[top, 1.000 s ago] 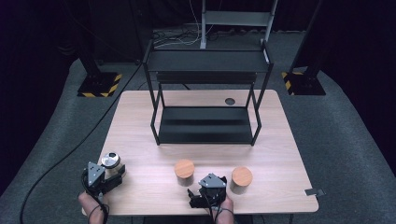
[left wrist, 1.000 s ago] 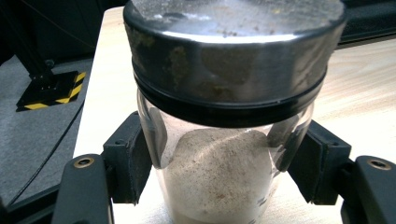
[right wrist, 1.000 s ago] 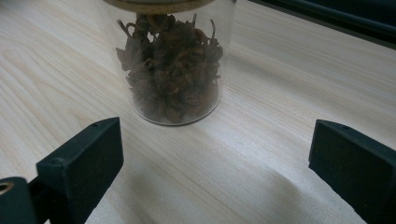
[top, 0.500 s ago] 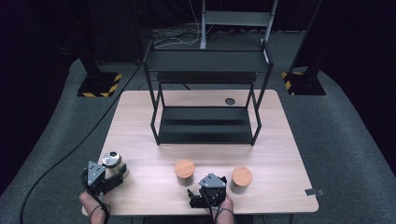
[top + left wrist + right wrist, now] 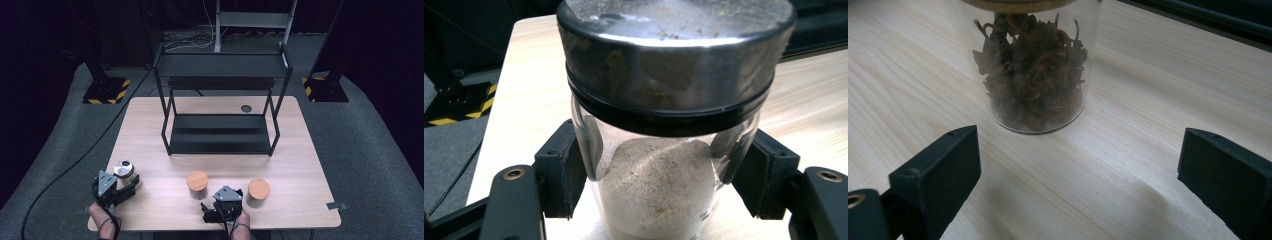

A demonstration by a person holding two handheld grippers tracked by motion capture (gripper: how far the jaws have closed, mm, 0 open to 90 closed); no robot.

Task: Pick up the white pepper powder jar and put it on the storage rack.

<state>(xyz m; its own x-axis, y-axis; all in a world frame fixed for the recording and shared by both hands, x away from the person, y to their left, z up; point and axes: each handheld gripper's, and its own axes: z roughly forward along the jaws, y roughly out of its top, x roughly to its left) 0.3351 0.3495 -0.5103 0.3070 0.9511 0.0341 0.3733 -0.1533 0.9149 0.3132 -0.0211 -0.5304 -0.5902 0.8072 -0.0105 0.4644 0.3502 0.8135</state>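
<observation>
Three jars wait as two grippers close in

Three jars stand along the near edge of the table [image 5: 300,165], in front of a black shelf rack [image 5: 222,100]. The left gripper [image 5: 659,185] brackets the steel-lidded jar [image 5: 669,125] of pale powder near the left corner, pads beside the glass; whether they pinch it cannot be told. The right gripper [image 5: 1078,175] gapes wide before a cork-lidded jar [image 5: 1030,70] of dried leaves. Glass looks rigid, slick and breakable; mid-body below the lid seems the safest hold.
</observation>
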